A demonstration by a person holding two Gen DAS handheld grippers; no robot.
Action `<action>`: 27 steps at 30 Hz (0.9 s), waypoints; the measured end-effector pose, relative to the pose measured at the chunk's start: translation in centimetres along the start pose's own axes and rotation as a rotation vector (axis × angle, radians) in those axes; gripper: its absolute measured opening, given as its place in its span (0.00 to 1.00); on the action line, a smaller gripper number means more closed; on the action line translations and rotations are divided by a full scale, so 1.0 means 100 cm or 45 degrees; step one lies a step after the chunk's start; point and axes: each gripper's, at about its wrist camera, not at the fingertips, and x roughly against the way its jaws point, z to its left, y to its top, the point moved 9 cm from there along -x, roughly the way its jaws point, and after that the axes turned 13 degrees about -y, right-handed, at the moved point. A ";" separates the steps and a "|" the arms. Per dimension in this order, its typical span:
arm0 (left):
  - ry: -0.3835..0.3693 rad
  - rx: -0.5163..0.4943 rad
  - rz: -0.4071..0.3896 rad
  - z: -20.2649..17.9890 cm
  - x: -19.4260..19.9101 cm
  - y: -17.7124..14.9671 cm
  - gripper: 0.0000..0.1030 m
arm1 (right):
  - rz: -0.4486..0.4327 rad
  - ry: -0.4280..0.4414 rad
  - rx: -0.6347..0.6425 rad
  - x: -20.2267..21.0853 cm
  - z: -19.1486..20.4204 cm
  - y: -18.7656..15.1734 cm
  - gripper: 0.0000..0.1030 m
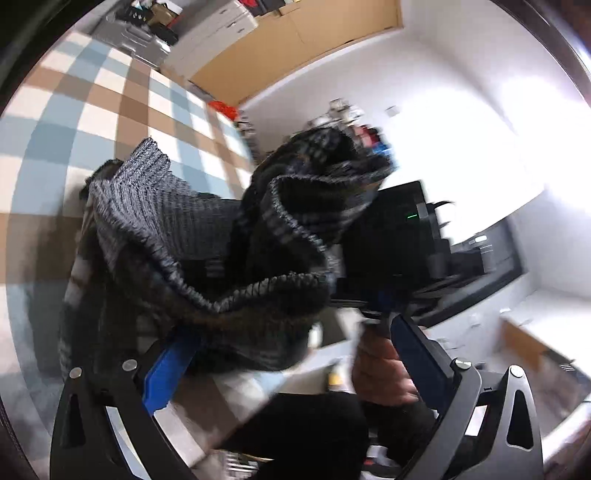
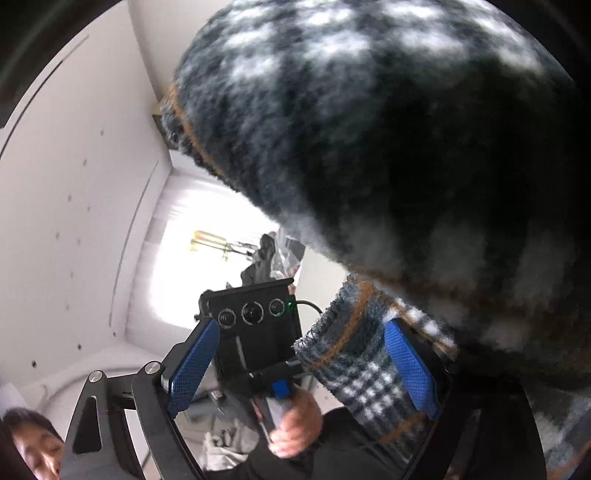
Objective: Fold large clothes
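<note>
The knitted sweater point(image 1: 207, 236), dark grey with pale checks and thin brown stripes, hangs in the air between the two grippers, bunched in thick folds with its ribbed edge showing. In the right wrist view the same sweater point(image 2: 388, 147) fills the upper right, and a ribbed, checked end drops down between the blue pads.

The right gripper point(image 2: 295, 365) stands spread wide; the cloth lies against its right pad point(image 2: 410, 369) only, while the left pad is bare. The left gripper point(image 1: 291, 354) also looks spread, the sweater draped over its left pad point(image 1: 170, 373); whether it pinches the cloth cannot be told.

Each view shows the other gripper and the hand point(image 2: 295, 424) holding it. Behind lies a checked floor point(image 1: 74, 110). Boxes and drawers point(image 1: 218, 22) stand far off; their contents and any writing are too blurred to read.
</note>
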 end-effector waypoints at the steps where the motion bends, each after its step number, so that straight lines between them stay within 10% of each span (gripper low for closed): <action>1: 0.039 0.009 0.015 0.004 -0.006 -0.002 0.97 | -0.003 0.005 -0.013 -0.010 -0.001 0.005 0.90; 13: 0.339 0.050 -0.132 0.055 -0.012 0.005 0.96 | -0.049 0.146 -0.050 -0.011 -0.007 -0.004 0.90; 21: 0.423 0.079 -0.135 0.073 -0.017 0.008 0.40 | -0.142 0.174 -0.040 -0.008 -0.006 -0.015 0.98; 24: 0.414 0.058 -0.144 0.070 -0.016 0.004 0.36 | -0.260 0.041 0.063 0.014 0.004 -0.018 0.98; 27: 0.406 0.036 -0.146 0.066 -0.015 0.000 0.35 | -0.487 -0.410 0.252 0.053 0.006 -0.011 1.00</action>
